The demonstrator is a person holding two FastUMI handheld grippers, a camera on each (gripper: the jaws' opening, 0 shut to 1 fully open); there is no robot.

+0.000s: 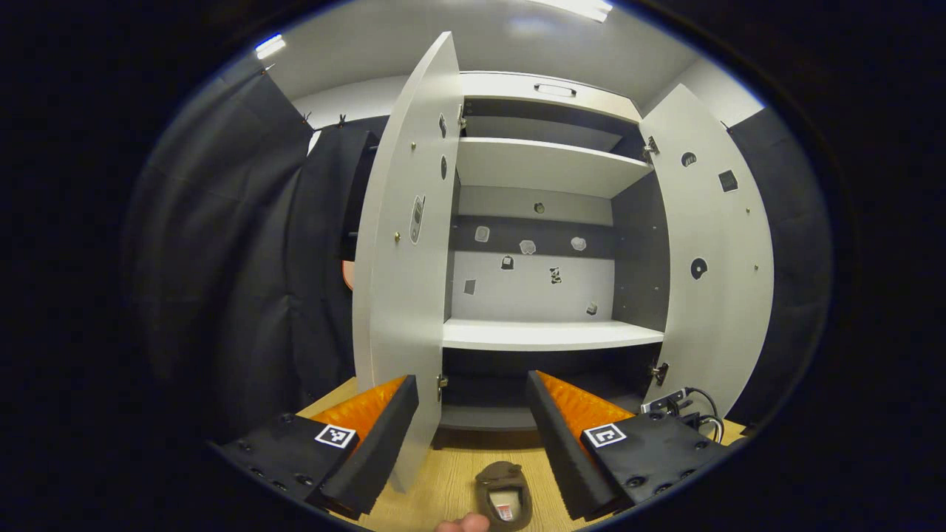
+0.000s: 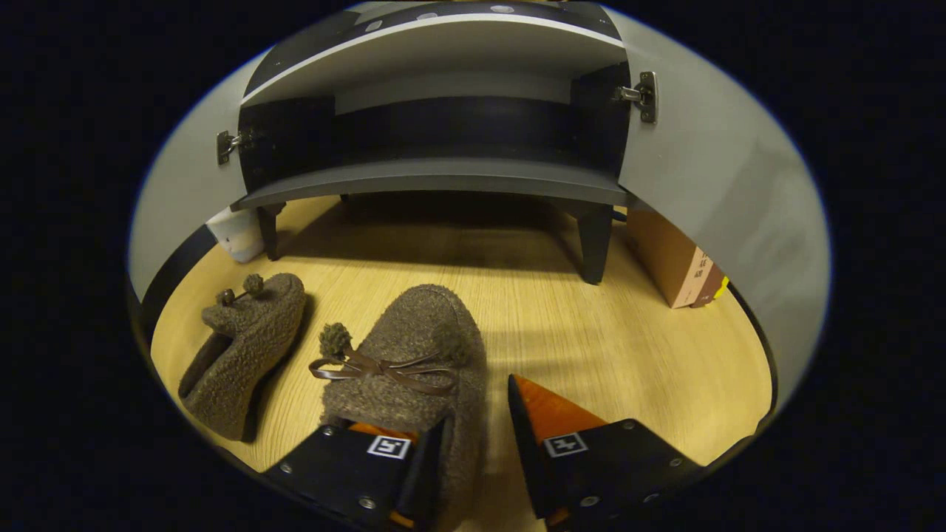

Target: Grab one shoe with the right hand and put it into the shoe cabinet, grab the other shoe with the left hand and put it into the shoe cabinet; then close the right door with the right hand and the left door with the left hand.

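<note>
From my seat nothing is stowed yet: in the right gripper view both fuzzy brown slippers sit on the wood-grain floor before the cabinet, the far one [image 2: 240, 347] at left, the bow-tied one [image 2: 414, 355] beside it with my right gripper [image 2: 473, 436] straddling its side wall, fingers spread, not yet pinching. My left gripper [image 1: 469, 428] hangs wide and empty facing the smooth white shoe cabinet [image 1: 550, 334], whose left door [image 1: 403, 281] and right door [image 1: 713, 258] stand open.
</note>
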